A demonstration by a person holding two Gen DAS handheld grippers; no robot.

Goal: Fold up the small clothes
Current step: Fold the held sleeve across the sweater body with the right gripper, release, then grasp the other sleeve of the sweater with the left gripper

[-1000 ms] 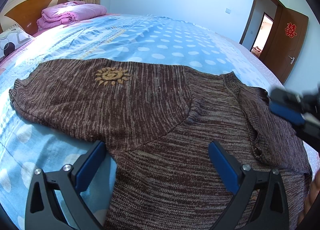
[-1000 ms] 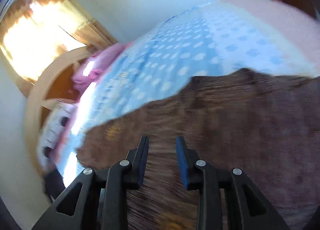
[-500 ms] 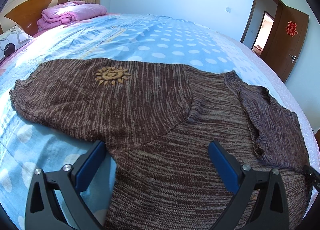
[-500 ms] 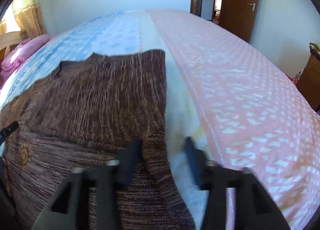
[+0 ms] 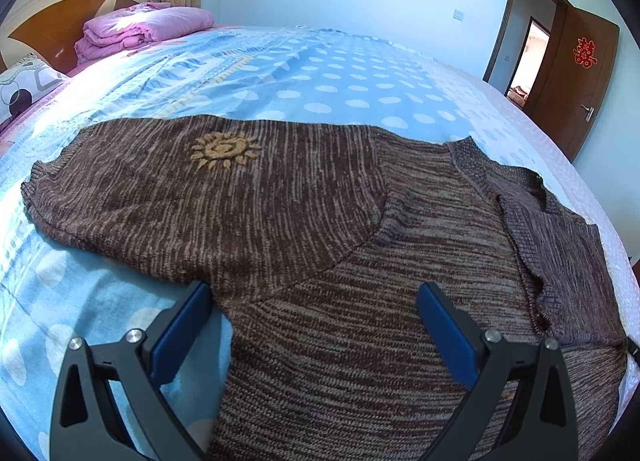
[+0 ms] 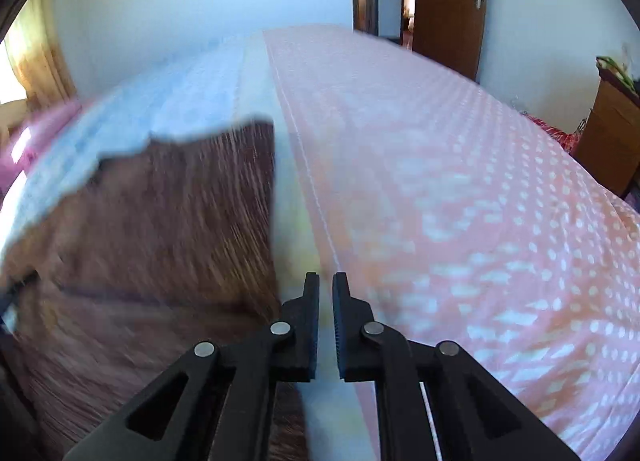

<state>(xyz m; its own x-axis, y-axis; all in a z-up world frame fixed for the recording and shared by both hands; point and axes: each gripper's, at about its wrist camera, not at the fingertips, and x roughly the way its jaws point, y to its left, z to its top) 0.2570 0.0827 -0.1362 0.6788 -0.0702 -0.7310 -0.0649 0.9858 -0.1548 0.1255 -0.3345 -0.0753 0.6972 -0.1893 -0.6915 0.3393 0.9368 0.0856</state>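
A brown marled knit sweater (image 5: 304,229) with a yellow sun emblem (image 5: 224,149) lies flat on the bed, one sleeve stretched to the left. My left gripper (image 5: 314,313) is open, its blue pads low over the sweater near the armpit. In the right wrist view the sweater (image 6: 160,229) is blurred at the left. My right gripper (image 6: 326,293) is nearly shut with a thin gap and nothing between its jaws, just right of the sweater's edge over the sheet.
The bed has a blue dotted sheet (image 5: 340,85) and a pink dotted part (image 6: 460,201). A folded pink quilt (image 5: 136,31) and a pillow (image 5: 24,89) lie by the headboard. A wooden door (image 5: 580,77) stands at right, a wooden cabinet (image 6: 612,133) beside the bed.
My right gripper swung away from over the sweater to its right edge and its jaws closed to a thin gap. The left gripper and the sweater have not moved.
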